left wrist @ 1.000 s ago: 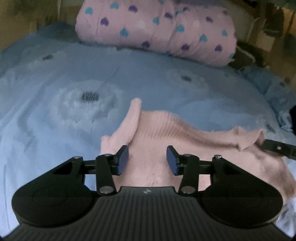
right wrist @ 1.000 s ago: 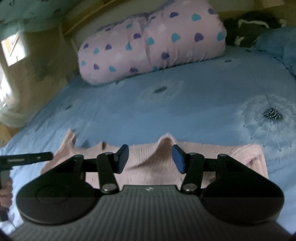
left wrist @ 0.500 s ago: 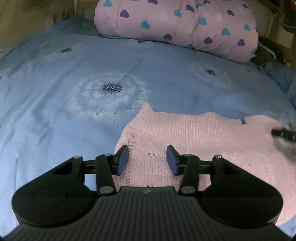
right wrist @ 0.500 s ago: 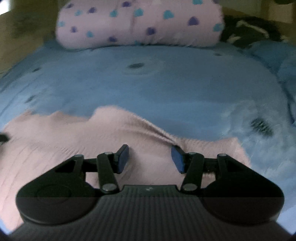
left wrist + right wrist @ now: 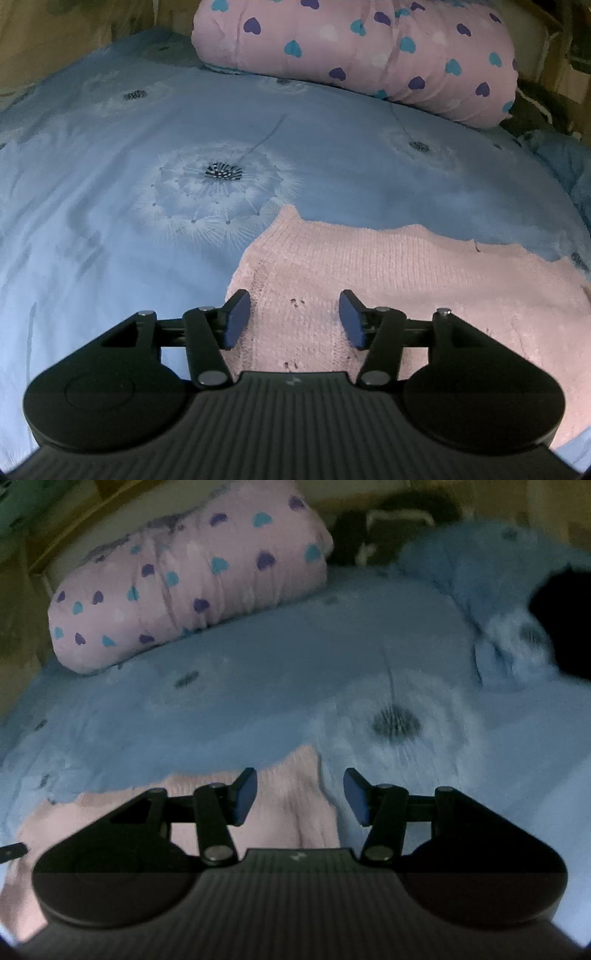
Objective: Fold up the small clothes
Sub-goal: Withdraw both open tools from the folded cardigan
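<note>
Pink knit [image 5: 388, 280] spread flat on blue sheet [image 5: 110, 221], ready for folding. Left gripper [image 5: 293, 317] spread wide over near-left edge; right gripper [image 5: 300, 799] spread over far-right corner, both empty.

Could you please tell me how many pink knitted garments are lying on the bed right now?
1: the pink knitted garment lies spread on the blue sheet, straight ahead of the left tool. Any others would be outside both views.
</note>
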### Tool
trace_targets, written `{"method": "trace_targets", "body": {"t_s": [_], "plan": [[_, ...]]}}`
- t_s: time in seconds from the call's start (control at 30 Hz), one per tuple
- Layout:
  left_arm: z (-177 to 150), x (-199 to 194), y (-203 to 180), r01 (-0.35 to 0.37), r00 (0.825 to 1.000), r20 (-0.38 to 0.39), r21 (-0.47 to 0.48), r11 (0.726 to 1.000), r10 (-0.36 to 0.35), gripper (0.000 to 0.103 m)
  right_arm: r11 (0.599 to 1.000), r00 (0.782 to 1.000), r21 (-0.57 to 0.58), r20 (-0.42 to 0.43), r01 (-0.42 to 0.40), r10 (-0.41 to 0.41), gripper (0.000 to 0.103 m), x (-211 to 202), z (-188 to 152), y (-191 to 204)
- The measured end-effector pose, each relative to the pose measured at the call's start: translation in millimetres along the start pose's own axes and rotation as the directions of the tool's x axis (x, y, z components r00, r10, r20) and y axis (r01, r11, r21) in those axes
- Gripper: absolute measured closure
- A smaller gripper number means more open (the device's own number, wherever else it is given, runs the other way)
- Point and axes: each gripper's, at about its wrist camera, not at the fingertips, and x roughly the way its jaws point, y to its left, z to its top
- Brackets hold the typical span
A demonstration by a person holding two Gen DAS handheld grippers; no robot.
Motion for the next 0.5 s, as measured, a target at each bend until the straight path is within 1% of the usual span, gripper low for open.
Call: {"method": "trace_targets", "body": {"t_s": [0.1, 0.17, 0.2, 0.23, 0.3, 0.33, 0.43, 0.5], "plan": [[-2, 0, -3, -0.007, 1.000, 0.002, 0.019, 1.000, 0.007, 0.042, 1.000, 0.999, -0.021, -0.041, 0.007, -0.008, 0.048, 10, -13, 1], [-3, 2, -2, -0.013, 1.000, 0.004, 0.027, 1.000, 0.013, 0.040, 1.000, 0.998, -0.003, -0.059, 0.014, -0.015, 0.049, 20, -20, 2], [-3, 3, -2, -0.022, 1.000, 0.004, 0.027, 0.999, 0.021, 0.037, 1.000, 0.998, 0.006, -0.051, 0.029, -0.029, 0.051, 25, -22, 2], [-3, 5, -1, -0.054, 0.999, 0.003, 0.026, 0.998, 0.054, 0.035, 0.999, 0.998, 0.001, -0.033, 0.049, -0.049, 0.051, 28, -24, 3], [-2, 10, 2, -0.130, 0.992, -0.003, 0.034, 0.991, 0.130, 0.034, 0.996, 0.997, -0.044, 0.002, 0.078, -0.078, 0.051, 34, -29, 6], [-2, 11, 5, -0.142, 0.990, -0.004, 0.026, 0.990, 0.142, 0.033, 0.995, 0.996, -0.052, 0.009, 0.085, -0.085, 0.051, 35, -29, 6], [1, 8, 17, -0.108, 0.994, -0.021, -0.040, 0.993, 0.107, 0.033, 0.994, 0.995, -0.048, 0.011, 0.099, -0.099, 0.051, 31, -27, 8], [3, 5, 19, -0.110, 0.994, -0.017, -0.049, 0.993, 0.109, 0.033, 0.995, 0.995, -0.023, 0.019, 0.100, -0.099, 0.050, 22, -25, 6]]}}
